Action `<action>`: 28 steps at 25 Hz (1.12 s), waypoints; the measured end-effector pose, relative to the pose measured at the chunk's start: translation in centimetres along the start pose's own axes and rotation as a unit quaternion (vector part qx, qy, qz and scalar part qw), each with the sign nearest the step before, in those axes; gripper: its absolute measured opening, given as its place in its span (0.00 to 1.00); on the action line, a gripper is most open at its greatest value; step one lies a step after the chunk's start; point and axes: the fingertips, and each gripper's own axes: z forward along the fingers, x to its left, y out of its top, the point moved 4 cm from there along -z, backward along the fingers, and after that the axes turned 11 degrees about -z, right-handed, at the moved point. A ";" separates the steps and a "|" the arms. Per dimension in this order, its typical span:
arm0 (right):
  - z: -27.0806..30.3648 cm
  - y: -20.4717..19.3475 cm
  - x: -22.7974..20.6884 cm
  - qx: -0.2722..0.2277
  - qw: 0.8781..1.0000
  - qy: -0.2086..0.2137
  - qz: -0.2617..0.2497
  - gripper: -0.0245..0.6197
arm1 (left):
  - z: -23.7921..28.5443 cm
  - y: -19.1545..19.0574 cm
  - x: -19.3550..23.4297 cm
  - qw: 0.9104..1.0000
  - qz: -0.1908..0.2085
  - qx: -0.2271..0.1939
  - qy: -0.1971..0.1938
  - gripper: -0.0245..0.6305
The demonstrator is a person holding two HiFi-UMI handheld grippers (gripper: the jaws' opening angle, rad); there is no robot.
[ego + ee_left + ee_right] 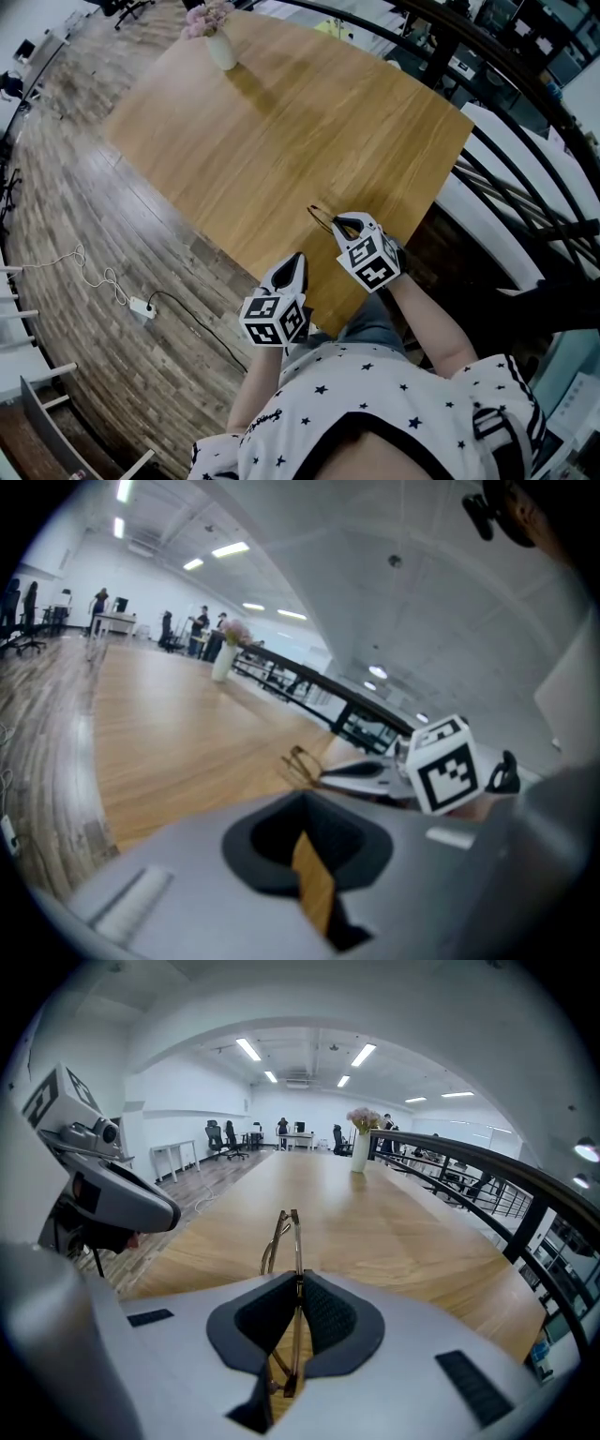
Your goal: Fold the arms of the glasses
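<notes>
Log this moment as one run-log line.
right gripper: shut on glasses | left gripper: shut, empty | place: over table, near corner

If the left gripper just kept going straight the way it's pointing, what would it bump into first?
Probably the glasses, held by the right gripper: they sit almost dead ahead of the left gripper. It tilts downward, though, so it might touch the wooden table just before them.

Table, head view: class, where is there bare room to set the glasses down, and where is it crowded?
Free: the whole middle of the table, from the vase at the far end down to the near corner. Crowded: only that corner, where the right gripper holds the glasses beside the left gripper.
</notes>
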 end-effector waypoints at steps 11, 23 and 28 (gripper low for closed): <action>1.5 -0.3 1.5 0.022 0.999 0.024 -0.022 0.07 | 0.0 0.4 0.4 1.000 -0.008 -0.001 0.003 0.05; 2.9 -0.4 2.5 0.038 0.998 0.040 -0.043 0.07 | -0.4 0.3 0.9 1.000 -0.014 -0.005 0.008 0.05; 3.1 -0.5 3.0 0.036 0.998 0.036 -0.038 0.07 | -0.9 0.0 1.2 1.000 -0.018 -0.010 0.013 0.05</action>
